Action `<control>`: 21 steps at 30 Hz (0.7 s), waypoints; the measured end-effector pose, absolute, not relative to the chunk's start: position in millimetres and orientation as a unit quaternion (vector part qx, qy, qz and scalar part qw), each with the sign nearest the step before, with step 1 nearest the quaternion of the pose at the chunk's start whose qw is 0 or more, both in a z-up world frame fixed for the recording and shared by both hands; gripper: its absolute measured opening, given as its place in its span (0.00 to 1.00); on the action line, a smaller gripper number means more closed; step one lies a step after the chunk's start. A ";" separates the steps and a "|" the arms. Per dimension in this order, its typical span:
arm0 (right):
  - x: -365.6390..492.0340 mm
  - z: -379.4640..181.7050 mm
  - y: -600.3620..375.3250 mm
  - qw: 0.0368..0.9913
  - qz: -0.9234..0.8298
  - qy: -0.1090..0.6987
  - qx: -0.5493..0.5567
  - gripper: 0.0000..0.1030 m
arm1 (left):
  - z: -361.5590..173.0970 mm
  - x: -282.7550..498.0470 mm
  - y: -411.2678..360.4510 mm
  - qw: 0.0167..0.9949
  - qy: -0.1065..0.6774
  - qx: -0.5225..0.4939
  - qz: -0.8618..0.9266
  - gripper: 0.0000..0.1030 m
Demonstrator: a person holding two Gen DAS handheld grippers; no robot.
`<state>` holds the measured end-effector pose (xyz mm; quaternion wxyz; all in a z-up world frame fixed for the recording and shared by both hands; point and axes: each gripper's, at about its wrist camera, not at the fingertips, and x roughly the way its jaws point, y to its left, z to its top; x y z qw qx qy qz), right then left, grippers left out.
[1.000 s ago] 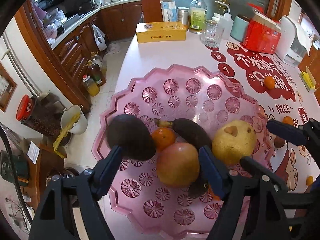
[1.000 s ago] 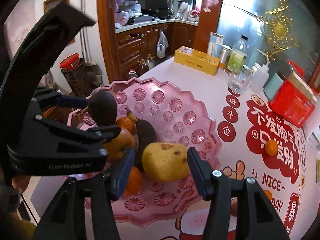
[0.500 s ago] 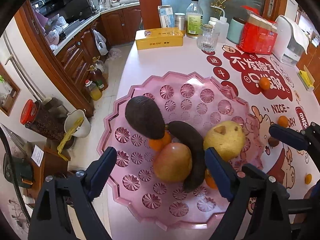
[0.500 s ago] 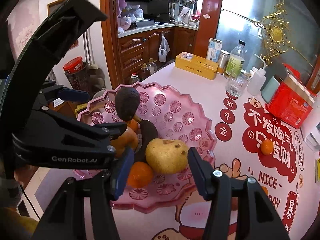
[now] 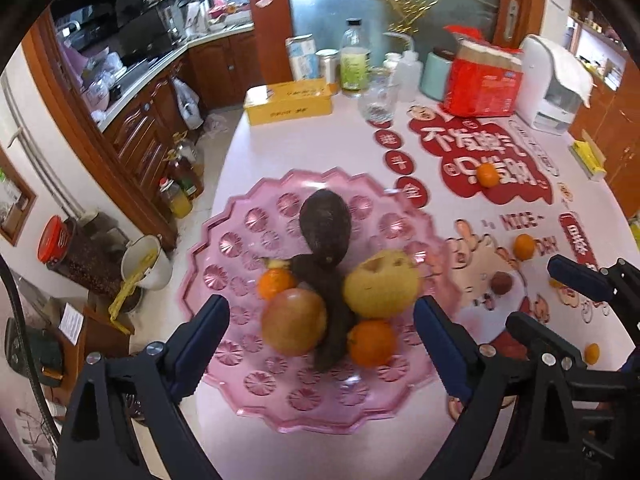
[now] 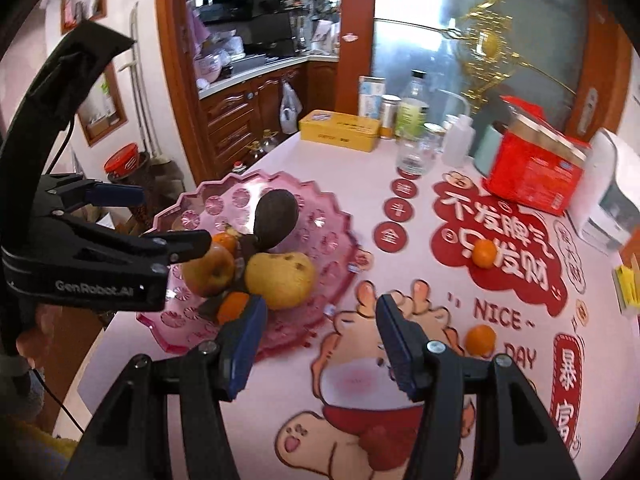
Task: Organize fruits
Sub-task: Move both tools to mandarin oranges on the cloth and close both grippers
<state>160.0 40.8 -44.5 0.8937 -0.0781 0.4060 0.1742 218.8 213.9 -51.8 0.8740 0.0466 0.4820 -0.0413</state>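
Observation:
A pink scalloped tray holds a dark avocado, a blackened banana, a yellow pear, a reddish apple and two small oranges. My left gripper is open and empty above the tray's near side. My right gripper is open and empty over the table right of the tray. Loose oranges and a small brown fruit lie on the table.
At the table's far edge stand a yellow tin, a bottle, a glass, a red package and a white appliance. The table's left edge drops to the floor by wooden cabinets.
Both grippers have pulled back and up from the tray. The left let go of the avocado, which now lies on the pile. The right view has swung right over the table.

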 end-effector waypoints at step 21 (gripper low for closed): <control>88.9 -63.0 -153.7 0.892 -0.039 0.449 0.002 0.56 | -64.1 198.7 18.6 0.846 0.463 0.138 -0.227 0.90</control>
